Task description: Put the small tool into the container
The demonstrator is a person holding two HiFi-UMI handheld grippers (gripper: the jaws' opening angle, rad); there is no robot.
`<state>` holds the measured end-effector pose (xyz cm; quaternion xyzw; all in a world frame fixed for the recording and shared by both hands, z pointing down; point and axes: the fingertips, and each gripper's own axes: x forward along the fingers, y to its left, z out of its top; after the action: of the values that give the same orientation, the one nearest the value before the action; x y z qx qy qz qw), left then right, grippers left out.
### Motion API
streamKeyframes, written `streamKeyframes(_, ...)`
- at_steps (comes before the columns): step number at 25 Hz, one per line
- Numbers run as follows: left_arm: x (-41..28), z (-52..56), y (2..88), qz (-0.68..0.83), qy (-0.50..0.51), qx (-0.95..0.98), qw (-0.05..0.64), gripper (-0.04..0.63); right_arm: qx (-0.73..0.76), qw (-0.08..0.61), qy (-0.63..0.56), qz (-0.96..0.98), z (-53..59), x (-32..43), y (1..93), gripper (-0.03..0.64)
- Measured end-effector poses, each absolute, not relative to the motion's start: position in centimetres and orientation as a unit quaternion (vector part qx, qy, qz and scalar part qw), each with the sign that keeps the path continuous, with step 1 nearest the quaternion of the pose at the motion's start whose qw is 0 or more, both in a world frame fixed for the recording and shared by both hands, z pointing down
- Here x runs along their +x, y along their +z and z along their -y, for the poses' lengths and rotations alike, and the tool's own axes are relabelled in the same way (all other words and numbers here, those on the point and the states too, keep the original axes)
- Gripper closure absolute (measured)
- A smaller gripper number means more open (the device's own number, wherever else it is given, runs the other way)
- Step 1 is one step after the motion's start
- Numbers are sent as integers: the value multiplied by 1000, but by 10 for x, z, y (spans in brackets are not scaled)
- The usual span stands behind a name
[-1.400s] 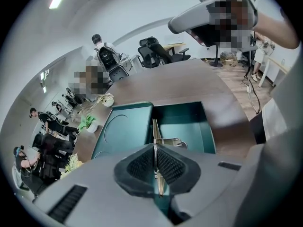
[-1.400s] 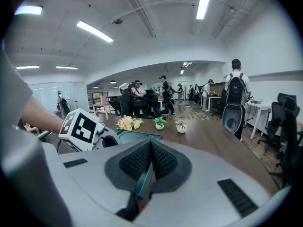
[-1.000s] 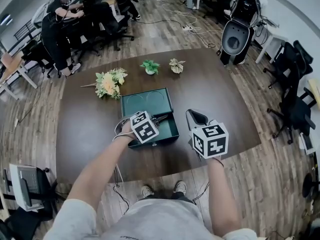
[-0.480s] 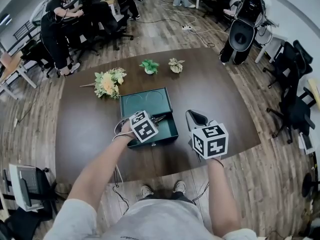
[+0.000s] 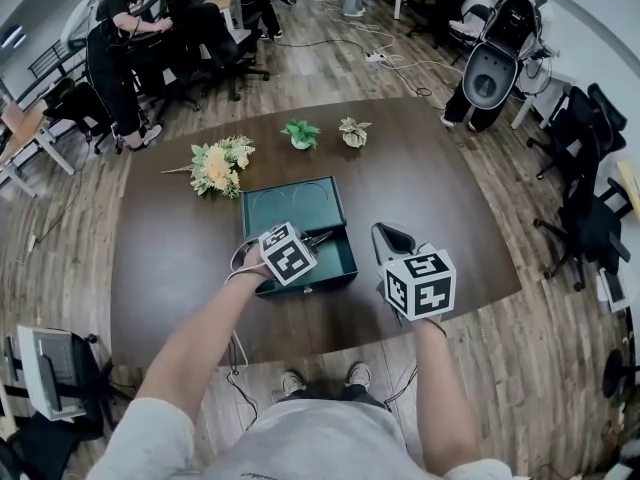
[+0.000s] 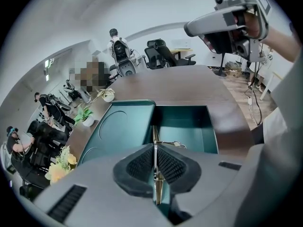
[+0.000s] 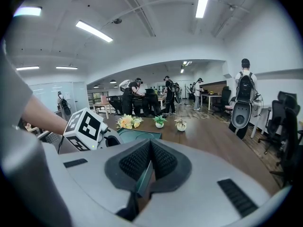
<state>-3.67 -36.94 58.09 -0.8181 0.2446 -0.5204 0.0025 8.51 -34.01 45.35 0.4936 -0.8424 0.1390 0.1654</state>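
While the small metal piece [image 6: 154, 132] is pinched between the pads of the left tool [image 6: 155, 150], whose jaws have just been easing apart, its tip is held inside the open green container [image 6: 189, 124] on the table [image 5: 430, 178]; the right tool [image 7: 150, 146] is seen closed, just right of the container.

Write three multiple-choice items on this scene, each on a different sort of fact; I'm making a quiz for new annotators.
1. Where is the tool? A) between the pads of the left gripper, over the box B) beside the flowers C) on the floor
2. How many potted plants are there? A) one B) two C) four
3. The box is: A) shut B) open C) upside down
Answers: 1 A, the tool shows between the pads, which have just been opening, above the box's hollow. 2 B, both show past the lid. 3 B, the lid lies back flat.
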Motion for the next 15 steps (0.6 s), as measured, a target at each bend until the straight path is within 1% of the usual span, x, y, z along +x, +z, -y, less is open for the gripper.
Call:
streamKeyframes(9, -35, 364, 584, -248, -506, -826, -24, 563, 492, 165, 139, 844, 337, 83, 455, 612)
streamKeyframes(15, -32, 357, 587, -248, -503, -827, -29, 545, 489, 168, 139, 844, 333, 81, 456, 612)
